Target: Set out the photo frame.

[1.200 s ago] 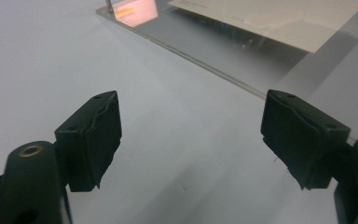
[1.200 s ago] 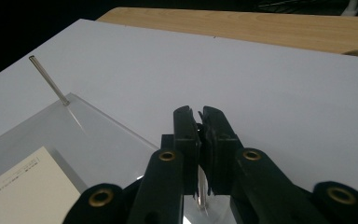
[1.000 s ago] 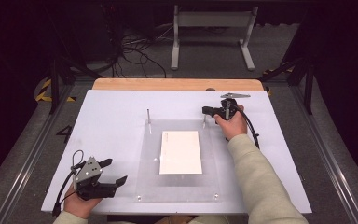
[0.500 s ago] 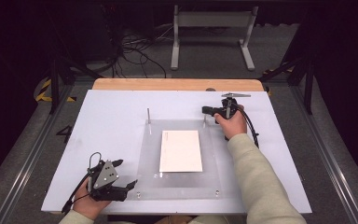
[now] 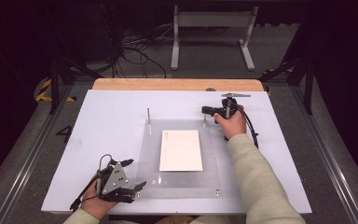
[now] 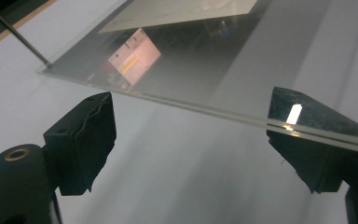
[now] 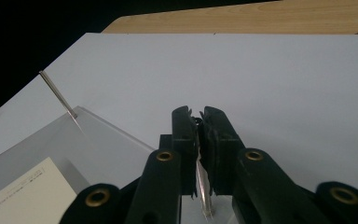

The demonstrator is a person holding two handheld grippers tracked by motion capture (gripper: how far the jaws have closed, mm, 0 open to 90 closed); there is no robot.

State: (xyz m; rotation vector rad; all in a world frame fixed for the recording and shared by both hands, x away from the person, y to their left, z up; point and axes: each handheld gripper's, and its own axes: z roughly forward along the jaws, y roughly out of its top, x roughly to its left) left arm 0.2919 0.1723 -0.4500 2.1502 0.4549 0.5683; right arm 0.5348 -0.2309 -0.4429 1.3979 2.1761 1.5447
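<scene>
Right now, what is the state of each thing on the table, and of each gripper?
right gripper: shut on the right pin
right pin: upright, clamped
left gripper: open, at the plate's near edge
clear plate: flat on the table
white sheet: lying flat on the plate
left pin: upright, free
</scene>
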